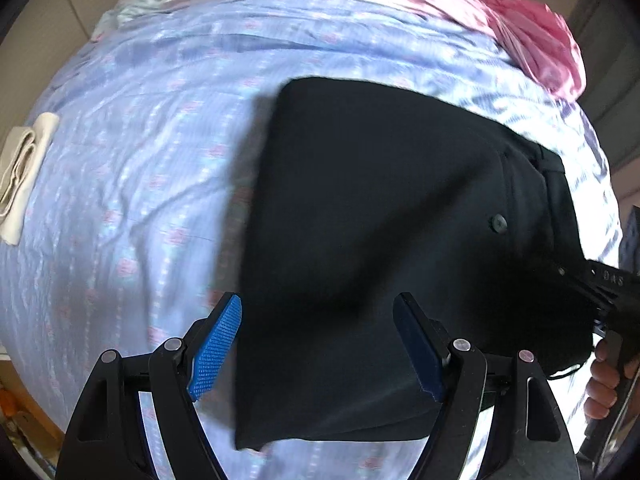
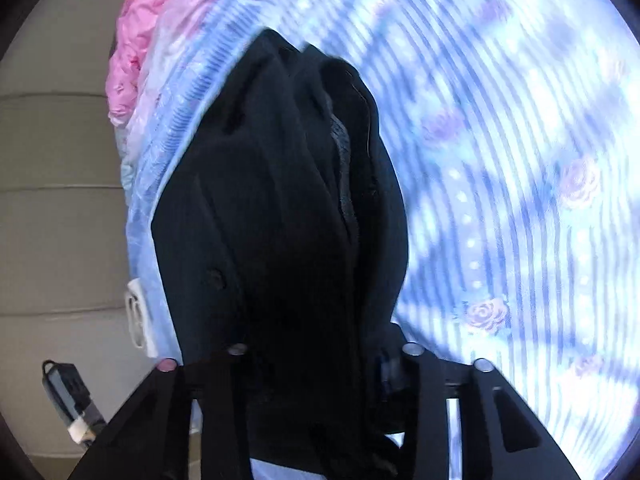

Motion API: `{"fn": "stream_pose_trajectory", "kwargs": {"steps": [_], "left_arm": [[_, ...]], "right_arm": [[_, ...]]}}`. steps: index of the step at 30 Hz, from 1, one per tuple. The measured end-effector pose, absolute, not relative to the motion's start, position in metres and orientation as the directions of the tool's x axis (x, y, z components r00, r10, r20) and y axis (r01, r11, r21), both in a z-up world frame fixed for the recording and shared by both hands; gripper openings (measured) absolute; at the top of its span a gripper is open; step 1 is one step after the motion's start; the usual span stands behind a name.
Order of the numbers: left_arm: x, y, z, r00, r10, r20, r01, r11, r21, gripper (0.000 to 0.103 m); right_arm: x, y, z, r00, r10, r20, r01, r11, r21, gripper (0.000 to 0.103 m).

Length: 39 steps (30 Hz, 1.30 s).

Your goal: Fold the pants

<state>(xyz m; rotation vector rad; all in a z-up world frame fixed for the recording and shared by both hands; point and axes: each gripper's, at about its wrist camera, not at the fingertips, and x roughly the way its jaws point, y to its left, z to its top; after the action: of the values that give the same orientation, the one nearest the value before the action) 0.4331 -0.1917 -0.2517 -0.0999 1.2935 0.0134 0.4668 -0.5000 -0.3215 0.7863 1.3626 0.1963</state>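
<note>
The black pants [image 1: 380,220] lie folded into a thick dark block on the blue striped floral bedsheet [image 1: 140,160]. A button [image 1: 499,223] and the waistband show at the right. My left gripper [image 1: 318,340] is open just above the near part of the pants, its blue pad [image 1: 216,348] off the left edge of the cloth. My right gripper [image 1: 608,292] shows at the right edge of the left wrist view, at the waistband. In the right wrist view the pants [image 2: 280,220] bunch up between the right gripper's [image 2: 320,360] hidden fingers, which are shut on the cloth.
A pink quilt [image 1: 532,36] is heaped at the far end of the bed. A folded cream cloth [image 1: 22,176] lies at the bed's left edge. A beige padded wall [image 2: 52,200] and a small dark device [image 2: 68,396] show beside the bed.
</note>
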Motion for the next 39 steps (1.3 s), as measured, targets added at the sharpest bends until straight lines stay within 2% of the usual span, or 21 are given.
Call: {"fn": "stream_pose_trajectory", "kwargs": {"steps": [5,9,11,15,18,21,22,24,25,26,27,29,32,39], "left_arm": [[0.443,-0.150,-0.250,0.313,-0.094,-0.945,-0.079,0.989,-0.124,0.085],[0.461,-0.125,-0.268,0.289,-0.206,-0.935,-0.141,0.957,-0.254,0.086],[0.471,-0.123,-0.281,0.269,-0.253,-0.929,-0.163,0.939,-0.302,0.086],[0.483,-0.135,-0.306,0.206,-0.291,-0.934,-0.143,0.936,-0.323,0.086],[0.487,-0.135,-0.324,0.184,-0.293,-0.938,-0.137,0.937,-0.320,0.093],[0.486,-0.135,-0.329,0.184,-0.308,-0.933,-0.149,0.930,-0.336,0.095],[0.487,-0.138,-0.329,0.181,-0.309,-0.934,-0.160,0.927,-0.338,0.092],[0.488,-0.140,-0.327,0.171,-0.330,-0.928,-0.161,0.920,-0.356,0.075],[0.488,-0.141,-0.325,0.169,-0.356,-0.919,-0.164,0.909,-0.383,0.055],[0.488,-0.142,-0.324,0.162,-0.381,-0.910,-0.175,0.897,-0.407,0.045],[0.488,-0.142,-0.324,0.158,-0.391,-0.907,-0.186,0.890,-0.416,0.040],[0.487,-0.144,-0.319,0.164,-0.377,-0.912,-0.196,0.893,-0.405,0.024],[0.481,-0.151,-0.299,0.193,-0.340,-0.921,-0.158,0.915,-0.371,0.013],[0.453,-0.180,-0.221,0.329,-0.257,-0.909,-0.005,0.962,-0.274,0.011]], "right_arm": [[0.472,-0.457,-0.284,0.233,0.320,-0.918,0.168,0.917,0.363,0.032],[0.475,-0.433,-0.285,0.214,0.177,-0.961,0.104,0.974,0.203,0.031],[0.477,-0.429,-0.291,0.198,0.152,-0.968,0.108,0.978,0.176,0.031],[0.478,-0.428,-0.297,0.182,0.149,-0.972,0.113,0.979,0.171,0.031],[0.480,-0.427,-0.299,0.176,0.149,-0.973,0.106,0.980,0.169,0.031],[0.476,-0.434,-0.308,0.173,0.144,-0.974,0.100,0.982,0.163,0.032],[0.477,-0.434,-0.308,0.172,0.142,-0.975,0.102,0.982,0.161,0.032],[0.478,-0.436,-0.309,0.171,0.147,-0.974,0.123,0.978,0.170,0.033],[0.476,-0.436,-0.308,0.171,0.152,-0.973,0.132,0.976,0.175,0.033],[0.475,-0.437,-0.308,0.172,0.156,-0.973,0.142,0.973,0.181,0.033],[0.475,-0.436,-0.307,0.173,0.154,-0.973,0.144,0.973,0.180,0.033],[0.475,-0.432,-0.303,0.178,0.138,-0.974,0.136,0.977,0.163,0.033],[0.471,-0.422,-0.290,0.204,0.108,-0.973,0.104,0.986,0.131,0.029],[0.444,-0.405,-0.244,0.287,0.137,-0.948,0.043,0.987,0.156,0.021]]}}
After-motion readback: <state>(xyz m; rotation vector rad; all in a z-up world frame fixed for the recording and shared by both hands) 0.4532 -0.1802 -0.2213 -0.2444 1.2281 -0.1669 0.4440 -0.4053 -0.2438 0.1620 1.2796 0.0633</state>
